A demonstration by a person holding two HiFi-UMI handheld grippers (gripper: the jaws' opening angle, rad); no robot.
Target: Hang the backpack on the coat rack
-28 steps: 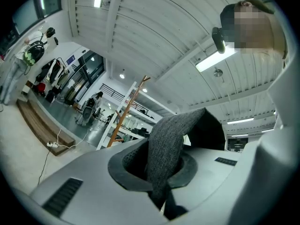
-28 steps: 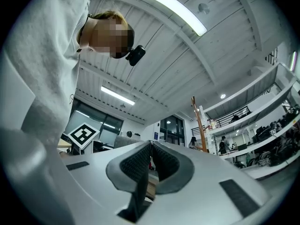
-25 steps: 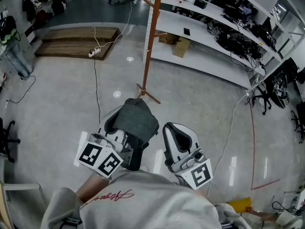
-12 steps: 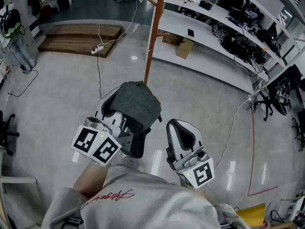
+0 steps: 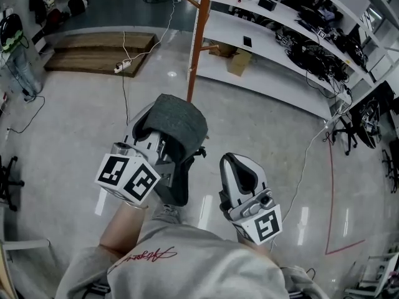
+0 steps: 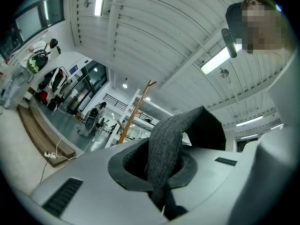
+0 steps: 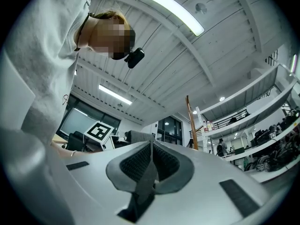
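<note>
While the backpack [image 5: 178, 124] hangs from the left gripper [image 6: 158, 171], nothing of it touches the coat rack [image 5: 197, 39] yet. I judge the carrying part of the job to be under way and the hanging itself all left to do. The left gripper's jaws pinch a grey strap [image 6: 165, 135] of the backpack, which folds up and over the jaw tips. The bag is held on the near side of the coat rack, apart from its orange pole, with floor showing between them. The right gripper [image 5: 237, 172] is beside the bag, farther from the coat rack, its jaws pressed together with nothing between them. What remains, as I read it, is to bring the strap up to a peg, loop it over and let go. By count there are one backpack, one coat rack, two grippers, and two pegs [image 5: 191, 2] on the stretch of pole that the head view takes in.
</note>
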